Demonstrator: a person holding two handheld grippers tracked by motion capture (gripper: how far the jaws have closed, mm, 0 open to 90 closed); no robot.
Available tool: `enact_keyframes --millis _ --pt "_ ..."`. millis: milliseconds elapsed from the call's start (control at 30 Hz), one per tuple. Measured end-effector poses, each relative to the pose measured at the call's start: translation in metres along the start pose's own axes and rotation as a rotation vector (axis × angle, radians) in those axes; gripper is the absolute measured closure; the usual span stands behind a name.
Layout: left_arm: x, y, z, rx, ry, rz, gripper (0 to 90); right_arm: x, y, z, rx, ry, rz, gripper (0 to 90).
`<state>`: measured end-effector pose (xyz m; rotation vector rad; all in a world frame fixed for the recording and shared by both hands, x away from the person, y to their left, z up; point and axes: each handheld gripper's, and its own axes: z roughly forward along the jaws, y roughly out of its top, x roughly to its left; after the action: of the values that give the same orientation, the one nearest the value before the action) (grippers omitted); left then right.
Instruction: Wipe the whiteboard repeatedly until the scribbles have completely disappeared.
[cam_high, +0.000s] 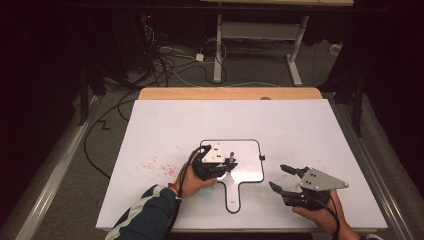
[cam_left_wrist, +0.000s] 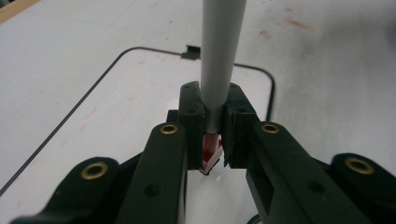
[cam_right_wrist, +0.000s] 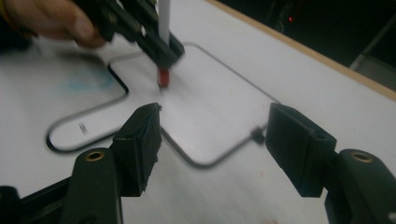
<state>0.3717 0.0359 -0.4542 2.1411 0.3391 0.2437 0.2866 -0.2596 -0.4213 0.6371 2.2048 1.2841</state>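
Left gripper (cam_left_wrist: 212, 140) clamps marker (cam_left_wrist: 219, 60) upright above whiteboard (cam_left_wrist: 116, 107).

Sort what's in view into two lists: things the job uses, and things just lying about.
In use:
- marker, clamped in the left gripper
- small whiteboard
- right gripper, open, beside the board

Lying about:
- cables on the floor
- desk frame behind the table

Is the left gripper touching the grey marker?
Touching. The left gripper view shows the left gripper with both jaws clamped against the grey marker near its red tip.
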Motion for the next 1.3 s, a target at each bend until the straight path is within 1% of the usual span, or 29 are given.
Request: enact_keyframes --millis 67,133,200,267,333,467,533,567,600,633,667,700,733,767,800,867,900,933,967,1000,1033,1067,1100,1133,1167,1233,1267,1300 --pt "-0.005 0.005 0.004 -0.004 -0.014 0.002 78.4 0.004 0.013 0.003 -0.041 0.023 0.006 39.1" --pt "-0.011 0.010 0.006 -0.011 -0.028 0.011 78.4 0.009 0.026 0.008 -0.071 0.061 0.007 41.4" --pt "-0.017 0.014 0.009 -0.020 -0.048 0.019 78.4 0.015 0.035 0.016 -0.073 0.075 -0.009 45.6" --pt "-0.023 0.018 0.009 -0.031 -0.056 0.024 78.4 0.017 0.041 0.025 -0.071 0.098 -0.003 49.3" --pt "-0.027 0.020 0.010 -0.040 -0.069 0.022 78.4 0.016 0.044 0.033 -0.062 0.112 0.008 53.8" --pt "-0.034 0.021 0.012 -0.034 -0.078 0.021 78.3 0.014 0.044 0.045 -0.048 0.156 0.051 64.7" --pt "-0.037 0.022 0.011 -0.047 -0.085 0.010 78.2 0.013 0.043 0.048 -0.043 0.155 0.055 75.6" --pt "-0.039 0.023 0.011 -0.051 -0.084 -0.002 78.1 0.013 0.043 0.048 -0.044 0.158 0.059 78.7" --pt "-0.040 0.023 0.011 -0.055 -0.088 -0.005 77.5 0.011 0.043 0.048 -0.046 0.172 0.070 80.8" --pt "-0.041 0.023 0.012 -0.057 -0.090 -0.006 75.0 0.010 0.043 0.048 -0.049 0.179 0.079 81.0" --pt "-0.043 0.023 0.011 -0.058 -0.071 -0.008 70.3 0.009 0.043 0.047 -0.047 0.181 0.088 81.0" --pt "-0.044 0.024 0.009 -0.045 -0.039 -0.003 63.0 0.008 0.043 0.047 -0.042 0.177 0.094 81.1" --pt "-0.043 0.024 0.004 -0.031 -0.013 0.006 54.5 0.006 0.043 0.046 -0.035 0.170 0.102 81.1" --pt "-0.040 0.023 -0.004 -0.030 0.012 0.011 46.7 0.003 0.044 0.044 -0.031 0.171 0.116 81.1" --pt "-0.035 0.021 -0.015 -0.051 0.044 0.001 40.6 -0.001 0.044 0.042 -0.029 0.177 0.134 81.1" --pt "-0.028 0.012 -0.042 -0.094 0.148 -0.007 33.0 -0.010 0.046 0.036 -0.008 0.166 0.162 81.1" --pt "-0.025 0.005 -0.055 -0.107 0.192 -0.008 31.2 -0.015 0.046 0.035 0.010 0.174 0.181 81.1" --pt "-0.022 -0.001 -0.065 -0.103 0.229 -0.007 30.2 -0.020 0.047 0.034 0.034 0.175 0.197 81.1" --pt "-0.020 -0.009 -0.075 -0.080 0.262 -0.002 29.1 -0.024 0.047 0.034 0.052 0.170 0.214 81.1" --pt "-0.018 -0.017 -0.082 -0.064 0.298 -0.003 27.4 -0.028 0.047 0.035 0.071 0.176 0.230 81.0" --pt "-0.017 -0.026 -0.089 -0.050 0.326 -0.008 25.9 -0.033 0.046 0.036 0.090 0.172 0.246 81.1" --pt "-0.016 -0.036 -0.095 -0.033 0.345 -0.021 25.3 -0.037 0.045 0.037 0.107 0.163 0.262 81.1" --pt "-0.015 -0.044 -0.099 -0.005 0.365 -0.032 24.8 -0.042 0.045 0.040 0.129 0.167 0.284 81.1" --pt "-0.014 -0.053 -0.103 0.020 0.390 -0.030 23.4 -0.046 0.044 0.042 0.144 0.176 0.311 81.1" --pt "-0.014 -0.061 -0.107 0.043 0.406 -0.034 22.4 -0.051 0.043 0.044 0.158 0.170 0.329 81.1" --pt "-0.014 -0.076 -0.115 0.063 0.418 -0.075 22.4 -0.059 0.041 0.051 0.202 0.191 0.350 81.1" --pt "-0.014 -0.083 -0.118 0.079 0.430 -0.091 21.8 -0.062 0.040 0.055 0.222 0.187 0.361 81.1" --pt "-0.015 -0.089 -0.121 0.095 0.442 -0.112 20.8 -0.065 0.039 0.060 0.243 0.198 0.369 81.1"
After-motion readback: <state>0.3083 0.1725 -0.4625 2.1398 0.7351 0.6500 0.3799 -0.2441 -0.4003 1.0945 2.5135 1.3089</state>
